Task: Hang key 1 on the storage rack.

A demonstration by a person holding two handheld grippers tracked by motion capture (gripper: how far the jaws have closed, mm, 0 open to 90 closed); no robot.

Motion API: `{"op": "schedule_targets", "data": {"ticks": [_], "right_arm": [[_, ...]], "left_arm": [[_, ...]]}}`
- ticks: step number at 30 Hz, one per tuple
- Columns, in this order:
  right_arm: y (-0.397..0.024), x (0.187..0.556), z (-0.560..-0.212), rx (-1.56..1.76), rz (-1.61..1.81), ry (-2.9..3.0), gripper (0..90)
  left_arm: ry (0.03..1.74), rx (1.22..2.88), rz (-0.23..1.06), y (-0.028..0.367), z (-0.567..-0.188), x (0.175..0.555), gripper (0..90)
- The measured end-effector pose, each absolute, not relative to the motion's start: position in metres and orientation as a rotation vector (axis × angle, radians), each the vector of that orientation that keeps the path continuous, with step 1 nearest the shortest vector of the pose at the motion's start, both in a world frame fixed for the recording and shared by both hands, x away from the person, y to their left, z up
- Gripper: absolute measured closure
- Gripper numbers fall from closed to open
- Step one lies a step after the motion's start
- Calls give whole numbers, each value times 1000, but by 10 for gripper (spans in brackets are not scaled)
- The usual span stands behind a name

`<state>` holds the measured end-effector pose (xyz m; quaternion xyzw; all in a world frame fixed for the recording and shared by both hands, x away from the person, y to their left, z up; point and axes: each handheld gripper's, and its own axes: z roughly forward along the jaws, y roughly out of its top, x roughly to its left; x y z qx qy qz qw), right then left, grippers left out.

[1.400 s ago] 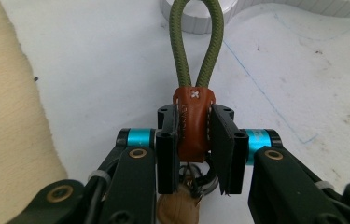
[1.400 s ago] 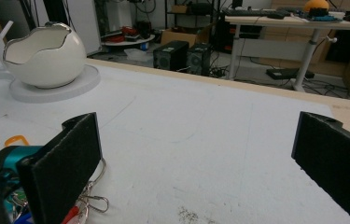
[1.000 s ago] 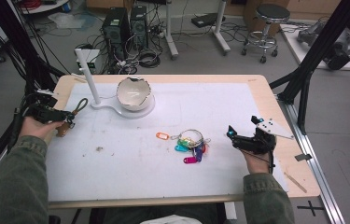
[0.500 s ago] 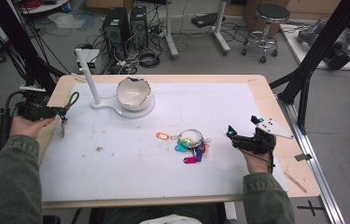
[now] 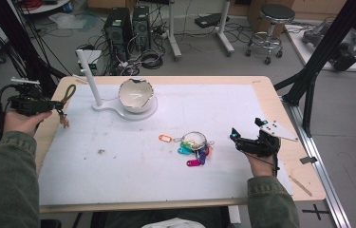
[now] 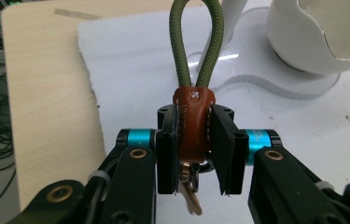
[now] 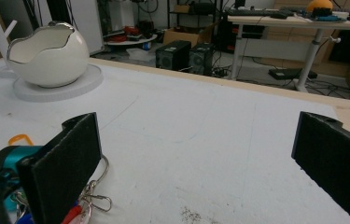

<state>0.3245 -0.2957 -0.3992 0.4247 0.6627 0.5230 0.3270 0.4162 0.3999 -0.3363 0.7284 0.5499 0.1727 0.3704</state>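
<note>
1. Your left gripper (image 6: 193, 161) is clamped on the brown leather tab (image 6: 192, 122) of a keychain, w/ the green cord loop (image 6: 196, 42) sticking up past the jaws and a key (image 6: 192, 201) dangling below.
2. Where it sits: held in the air over the table's left edge (image 5: 47, 135), near the white peg stand (image 5: 90, 78) and the egg-shaped bowl (image 5: 136, 95), touching neither.
3. Step in hand, as I read it: carrying the keychain to hang it, probably on the peg.
4. Next move calls for lining the loop's opening up w/ the peg top, then lowering before you let go. The loop is narrow, so aim matters.
5. Your right gripper (image 5: 242, 141) rests on the table w/ jaws wide apart, holding nothing, just beside the bunch of coloured key tags (image 5: 193, 148).
6. The left gripper view gives you the grip detail: tab squeezed between the pads, stitching visible. The high view shows the gap from loop to peg.
7. The right gripper view shows the tags' ring (image 7: 95, 186) by its left jaw.
</note>
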Motion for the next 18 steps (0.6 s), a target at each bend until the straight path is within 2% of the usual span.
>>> {"op": "schedule_targets", "data": {"ticks": [18], "right_arm": [[-295,324,-399,1110,1374,1740,6]], "left_arm": [[1384,1872,493,394,-295,424,728]]}}
